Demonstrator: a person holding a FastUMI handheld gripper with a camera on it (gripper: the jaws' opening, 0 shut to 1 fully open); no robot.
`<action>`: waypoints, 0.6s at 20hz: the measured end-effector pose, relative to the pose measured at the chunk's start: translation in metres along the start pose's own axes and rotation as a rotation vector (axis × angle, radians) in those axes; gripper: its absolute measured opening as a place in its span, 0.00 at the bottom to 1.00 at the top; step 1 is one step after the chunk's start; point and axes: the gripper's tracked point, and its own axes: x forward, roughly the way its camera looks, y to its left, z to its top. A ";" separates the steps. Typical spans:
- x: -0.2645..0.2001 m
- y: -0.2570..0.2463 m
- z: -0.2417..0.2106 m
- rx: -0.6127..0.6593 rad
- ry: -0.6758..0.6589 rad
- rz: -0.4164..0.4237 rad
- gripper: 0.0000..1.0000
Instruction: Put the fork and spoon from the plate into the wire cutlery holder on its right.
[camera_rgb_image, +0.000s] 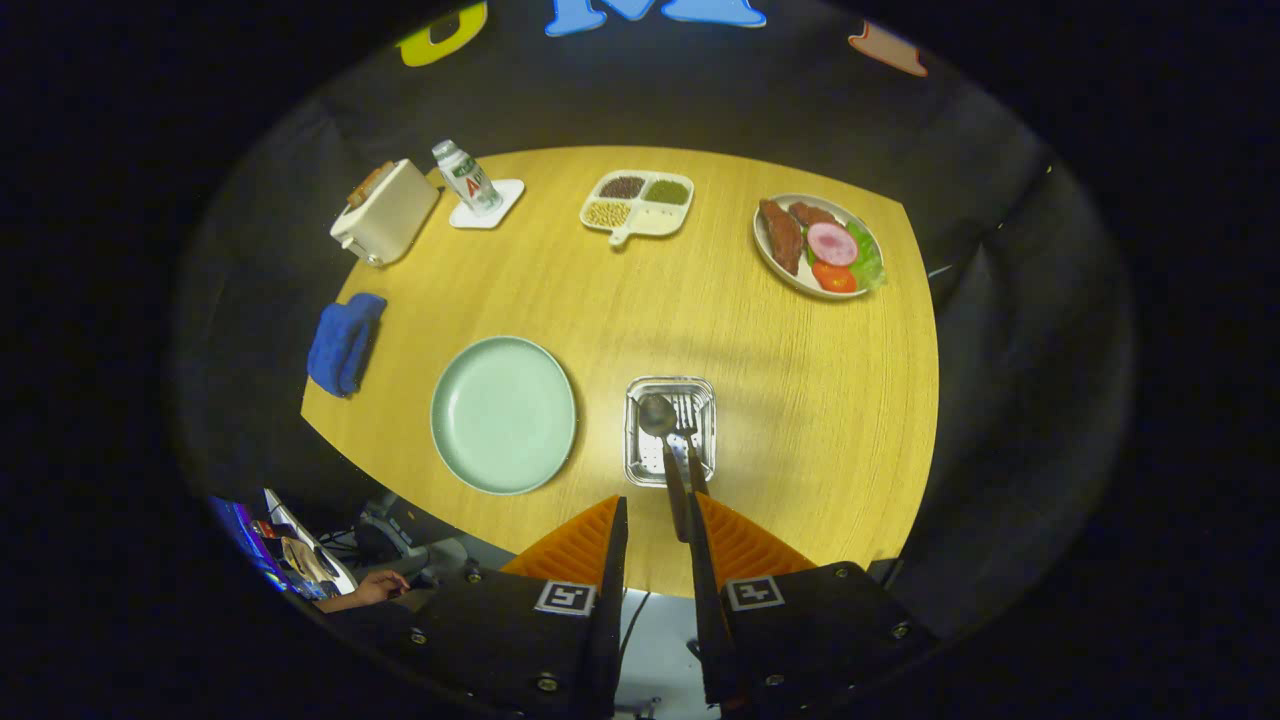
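Fork (688, 425) and spoon (660, 425) stand in the wire cutlery holder (670, 430), just ahead of the gripper (655, 520), handles rising between its parted, released fingers. Pale green plate (503, 414) lies bare to the holder's left on the wooden table (800, 400).

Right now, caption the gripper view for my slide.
Open tongs hang above the wire cutlery holder holding spoon and fork, beside the green plate.
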 end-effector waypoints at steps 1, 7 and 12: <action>-0.009 0.009 0.005 -0.001 -0.077 -0.005 0.33; -0.089 0.076 0.039 0.020 -0.711 -0.059 0.33; -0.147 0.113 0.031 -0.026 -1.028 -0.181 0.33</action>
